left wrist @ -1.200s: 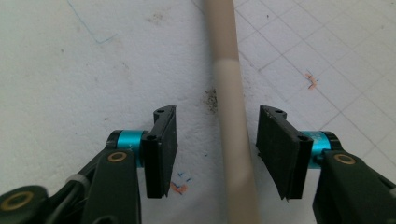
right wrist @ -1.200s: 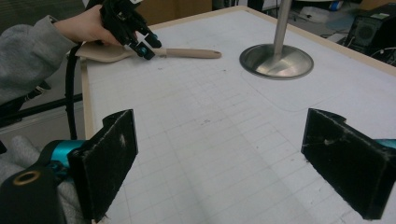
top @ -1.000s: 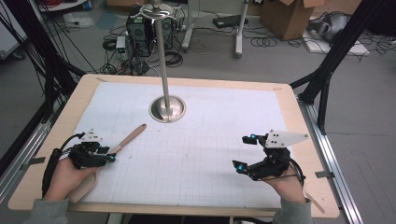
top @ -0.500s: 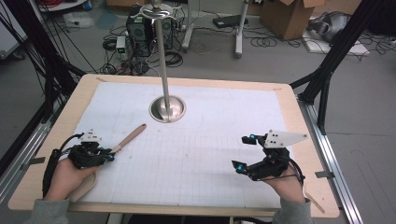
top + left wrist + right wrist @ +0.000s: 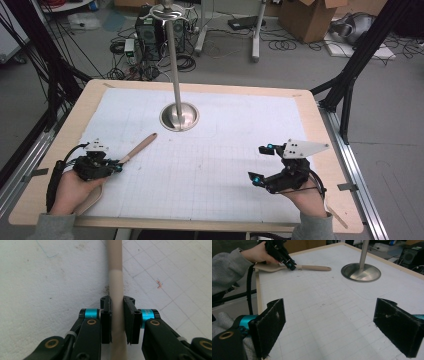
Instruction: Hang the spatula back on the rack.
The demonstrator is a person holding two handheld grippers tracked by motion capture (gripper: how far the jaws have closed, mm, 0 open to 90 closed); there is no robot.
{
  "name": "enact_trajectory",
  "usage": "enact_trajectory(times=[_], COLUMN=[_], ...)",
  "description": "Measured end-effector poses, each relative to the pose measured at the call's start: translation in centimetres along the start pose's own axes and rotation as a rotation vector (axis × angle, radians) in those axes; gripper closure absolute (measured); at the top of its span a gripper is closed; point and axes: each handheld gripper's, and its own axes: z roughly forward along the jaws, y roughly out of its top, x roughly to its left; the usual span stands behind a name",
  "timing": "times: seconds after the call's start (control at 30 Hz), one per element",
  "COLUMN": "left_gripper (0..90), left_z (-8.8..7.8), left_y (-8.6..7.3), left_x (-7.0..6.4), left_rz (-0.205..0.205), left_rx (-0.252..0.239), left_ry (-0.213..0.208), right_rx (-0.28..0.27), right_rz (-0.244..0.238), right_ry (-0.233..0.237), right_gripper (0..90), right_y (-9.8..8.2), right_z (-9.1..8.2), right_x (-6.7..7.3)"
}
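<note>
- High view: a wooden table (image 5: 320, 125) covered by a white gridded mat (image 5: 215, 165); near its far middle a metal pole stand (image 5: 179, 116) rises from a round base. The spatula (image 5: 135, 150) lies at the left of the mat, its handle pointing towards the stand.
- High view: the left gripper (image 5: 116, 167) sits at the near left of the table, the right gripper (image 5: 261, 164) at the near right; the two are well apart.
- Left gripper view: close detail that the high view cannot resolve. The beige handle of the spatula (image 5: 116, 290) runs straight up between the two black jaws, and both pads press on its sides. The jaws have just been closing and now stand narrow, clamped on the handle.
- Right gripper view: a side-on look across the mat. The broad flat blade of the spatula (image 5: 269, 267) rests at the table's edge beneath the person's left hand (image 5: 258, 253); the left gripper (image 5: 291, 266) grips it where blade meets handle.
- Right gripper view: the right gripper (image 5: 334, 330) has its jaws spread wide, with bare mat between them; it holds and touches nothing.
</note>
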Motion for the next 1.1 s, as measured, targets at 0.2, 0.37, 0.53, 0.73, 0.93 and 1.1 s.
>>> enact_trajectory(times=[0.2,0.37,0.53,0.73,0.93,1.1], left_gripper=[77.8,77.8,77.8,77.9,78.0,78.0], left_z=[0.0,-0.1,-0.6,-1.5,-2.4,-3.1], left_y=[0.1,0.1,0.3,0.4,0.5,0.7], left_x=[-0.1,-0.1,-0.2,-0.1,-0.1,-0.3], left_rz=[0.006,0.007,0.004,-0.010,-0.011,-0.006], left_rx=[0.005,-0.002,-0.027,-0.072,-0.108,-0.137], left_ry=[0.006,0.002,-0.008,-0.019,-0.019,-0.017], right_rx=[0.002,0.001,-0.005,-0.004,0.001,0.002], right_rz=[0.002,0.002,0.000,0.000,0.003,0.001], right_ry=[0.001,0.002,0.001,0.000,0.002,0.002], right_gripper=[9.6,9.6,9.6,9.6,9.6,9.6], right_y=[0.0,0.0,0.0,0.0,0.0,0.0], right_z=[0.0,-0.1,-0.1,-0.1,-0.1,-0.1], right_x=[0.0,0.0,0.0,0.0,0.0,0.0])
